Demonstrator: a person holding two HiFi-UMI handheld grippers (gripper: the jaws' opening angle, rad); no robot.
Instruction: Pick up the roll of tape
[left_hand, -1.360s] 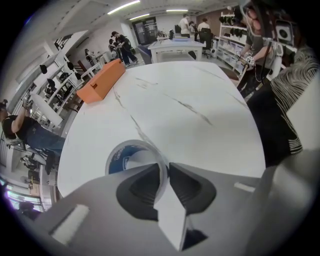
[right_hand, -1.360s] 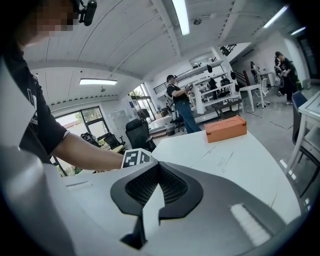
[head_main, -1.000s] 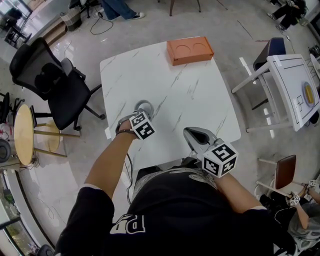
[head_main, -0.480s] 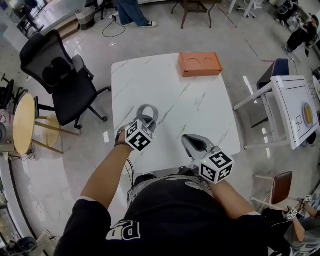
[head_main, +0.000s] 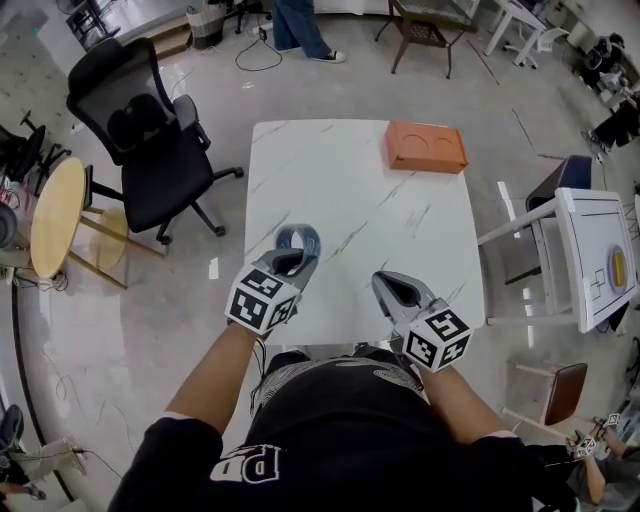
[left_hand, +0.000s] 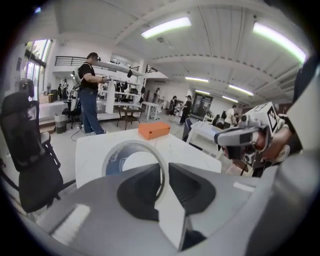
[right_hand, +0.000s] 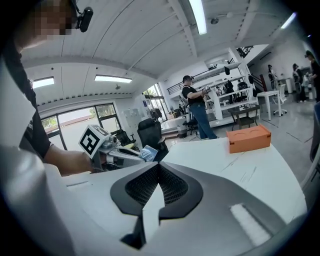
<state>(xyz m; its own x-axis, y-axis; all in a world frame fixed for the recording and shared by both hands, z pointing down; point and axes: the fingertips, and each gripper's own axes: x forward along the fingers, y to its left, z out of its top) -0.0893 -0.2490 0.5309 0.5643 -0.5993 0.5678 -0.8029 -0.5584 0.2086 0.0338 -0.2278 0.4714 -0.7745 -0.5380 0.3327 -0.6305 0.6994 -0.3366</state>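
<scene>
The roll of tape (head_main: 298, 239) is a grey ring with a blue inner face, held up off the white marble table (head_main: 360, 190). My left gripper (head_main: 291, 259) is shut on its rim. In the left gripper view the roll of tape (left_hand: 131, 156) stands on edge between the jaws, its ring rising above them. My right gripper (head_main: 396, 291) hovers over the table's near right part, shut, with nothing in it. The right gripper view shows the jaws closed tip to tip, and the left gripper (right_hand: 131, 156) with the tape off to the left.
An orange box (head_main: 427, 146) lies at the table's far right corner. A black office chair (head_main: 150, 140) and a round wooden side table (head_main: 55, 216) stand to the left, a white table (head_main: 590, 250) to the right. People stand in the background.
The left gripper has lifted with the tape roll between its jaws, the ring now clear of the tabletop. The head view has shifted, so the table sits lower and more to the right.
</scene>
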